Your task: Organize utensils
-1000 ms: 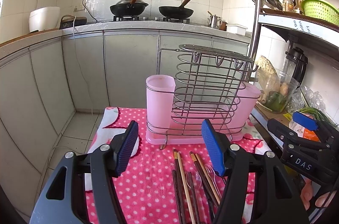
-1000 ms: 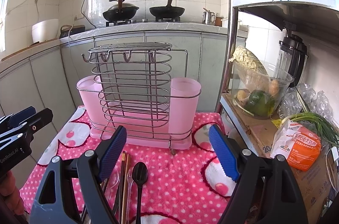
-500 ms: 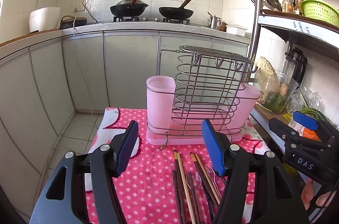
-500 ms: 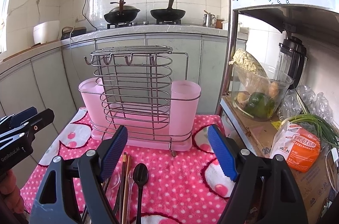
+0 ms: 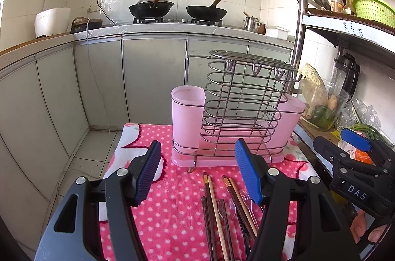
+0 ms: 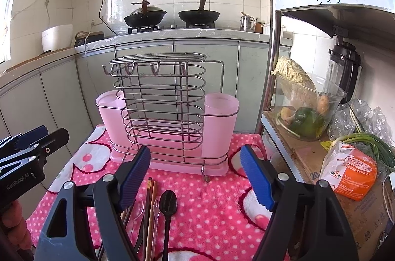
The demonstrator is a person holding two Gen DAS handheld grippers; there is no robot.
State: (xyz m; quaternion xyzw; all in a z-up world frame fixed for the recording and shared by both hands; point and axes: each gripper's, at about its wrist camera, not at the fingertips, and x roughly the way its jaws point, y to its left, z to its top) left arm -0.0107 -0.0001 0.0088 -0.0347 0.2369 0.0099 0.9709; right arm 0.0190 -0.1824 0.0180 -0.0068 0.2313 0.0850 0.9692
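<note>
A pink utensil holder with a wire rack [image 5: 237, 122] stands on a pink dotted cloth [image 5: 172, 201]; it also shows in the right wrist view [image 6: 167, 127]. Chopsticks [image 5: 217, 211], clear spoons [image 5: 232, 205] and other utensils lie on the cloth in front of it. In the right wrist view I see chopsticks [image 6: 150, 211], a clear fork [image 6: 155, 214] and a black spoon [image 6: 168, 204]. My left gripper [image 5: 198, 170] is open and empty above the cloth, left of the utensils. My right gripper [image 6: 195, 177] is open and empty above the utensils.
A metal shelf post [image 6: 272, 38] rises right of the cloth. Beside it are a glass bowl of vegetables [image 6: 308, 110], a blender [image 6: 345, 68], an orange packet [image 6: 350, 174] and spring onions. Grey cabinets and a stove with two woks [image 5: 177, 8] lie behind. Floor shows at left.
The right gripper has risen and tilted slightly, so the holder sits a little lower in its view. The left gripper has hardly moved. Both stay open.
</note>
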